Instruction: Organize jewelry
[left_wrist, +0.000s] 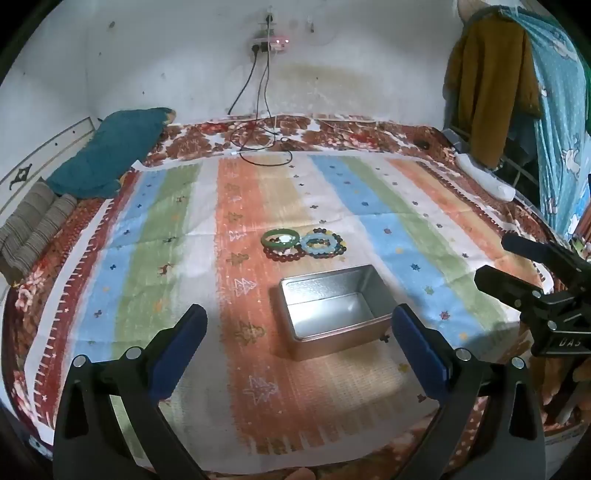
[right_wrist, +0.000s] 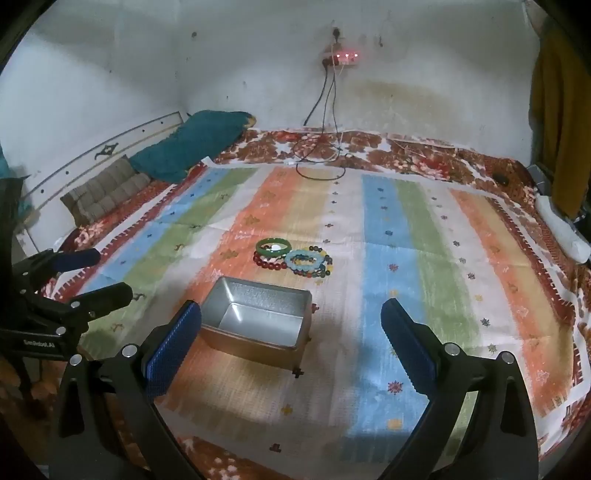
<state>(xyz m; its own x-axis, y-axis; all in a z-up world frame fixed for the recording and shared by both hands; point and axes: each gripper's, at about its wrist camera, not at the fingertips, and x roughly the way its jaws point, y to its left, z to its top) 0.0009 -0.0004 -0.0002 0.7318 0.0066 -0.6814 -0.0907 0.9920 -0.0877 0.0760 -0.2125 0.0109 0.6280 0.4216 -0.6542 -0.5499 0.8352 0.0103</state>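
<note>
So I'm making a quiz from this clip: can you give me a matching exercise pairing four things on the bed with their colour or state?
Things:
1. bangle
2. metal tin
3. pillow
4. left hand-held gripper

Colour or state:
A. teal
B. open, holding nothing
C. green
D. silver, nothing inside

Pairs: 1-C, 2-D, 3-A, 4-B
</note>
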